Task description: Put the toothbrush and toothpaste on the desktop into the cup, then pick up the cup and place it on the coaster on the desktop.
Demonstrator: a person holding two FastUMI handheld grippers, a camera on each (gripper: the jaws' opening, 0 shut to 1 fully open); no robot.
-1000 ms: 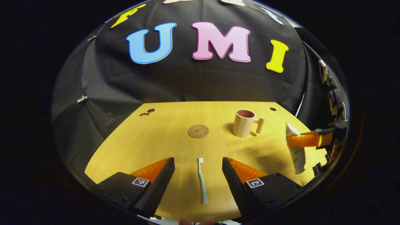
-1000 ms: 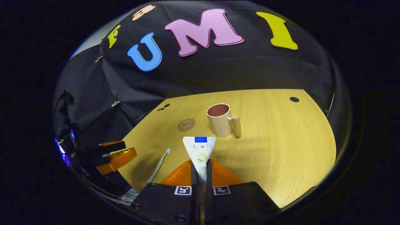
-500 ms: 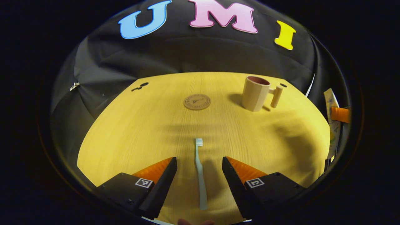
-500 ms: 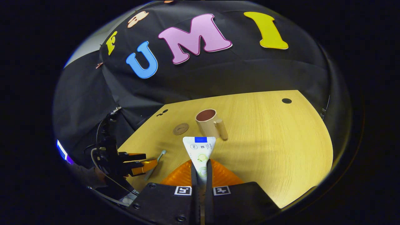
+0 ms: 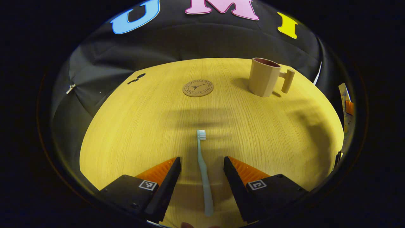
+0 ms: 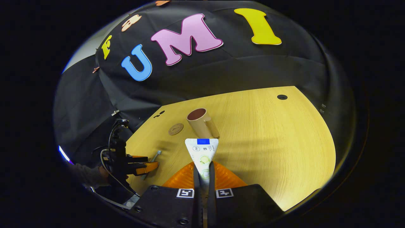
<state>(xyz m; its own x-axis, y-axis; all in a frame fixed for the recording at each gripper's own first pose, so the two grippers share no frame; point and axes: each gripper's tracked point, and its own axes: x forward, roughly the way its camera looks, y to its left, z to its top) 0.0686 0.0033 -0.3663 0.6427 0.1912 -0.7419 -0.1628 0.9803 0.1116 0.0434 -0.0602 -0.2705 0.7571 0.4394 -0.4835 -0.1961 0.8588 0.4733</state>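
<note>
On the desk (image 5: 142,126) the cup (image 5: 264,77) stands right of the coaster (image 5: 198,88); my right tongs (image 6: 202,172) clench the paste (image 6: 202,152) aloft, and my left tongs (image 5: 202,167) gape astride the flat-lying brush (image 5: 203,171), untouched

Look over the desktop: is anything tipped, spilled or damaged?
Nothing stands out. The cup stands upright, the coaster lies flat, and the toothbrush lies straight on the desktop between the open left gripper fingers.
</note>
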